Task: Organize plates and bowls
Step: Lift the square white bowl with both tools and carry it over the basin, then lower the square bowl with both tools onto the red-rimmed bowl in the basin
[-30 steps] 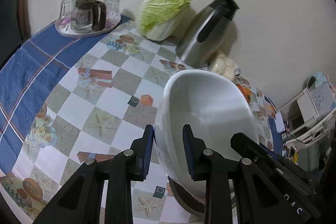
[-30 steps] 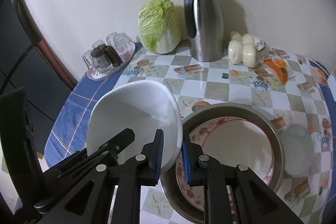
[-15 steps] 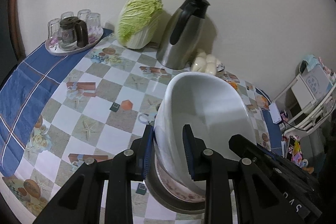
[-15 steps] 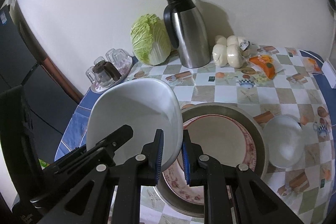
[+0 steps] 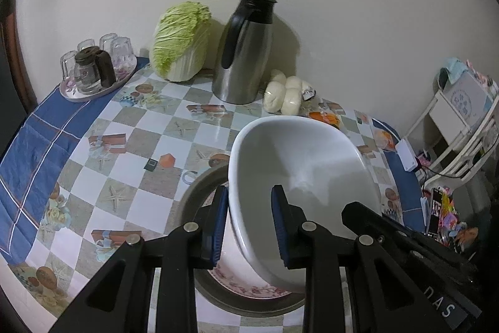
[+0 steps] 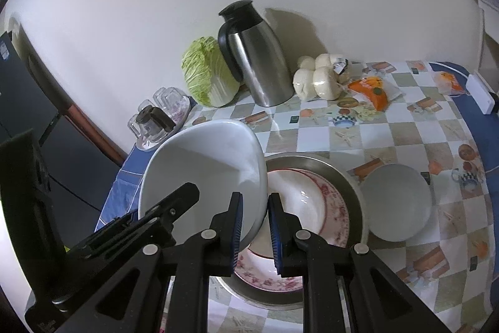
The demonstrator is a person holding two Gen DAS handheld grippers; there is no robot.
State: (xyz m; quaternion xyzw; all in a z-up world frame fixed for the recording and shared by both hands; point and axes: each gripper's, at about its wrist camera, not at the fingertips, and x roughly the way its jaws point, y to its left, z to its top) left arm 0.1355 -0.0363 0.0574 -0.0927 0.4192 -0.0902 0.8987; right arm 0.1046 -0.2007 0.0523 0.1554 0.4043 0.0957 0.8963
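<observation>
Both the left gripper and the right gripper pinch opposite rims of the big white bowl. It hangs tilted, right above the red-flowered plate in the round metal basin, so it only needs to go down.

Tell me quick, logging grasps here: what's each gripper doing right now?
Left gripper: shut on the white bowl, gripping its rim.
Right gripper: shut on the same bowl's opposite rim.

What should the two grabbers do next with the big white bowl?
Probably lower it a little. Both the left gripper and right gripper pinch the white bowl's rim, and it hangs tilted just over the flowered plate inside the metal basin.
</observation>
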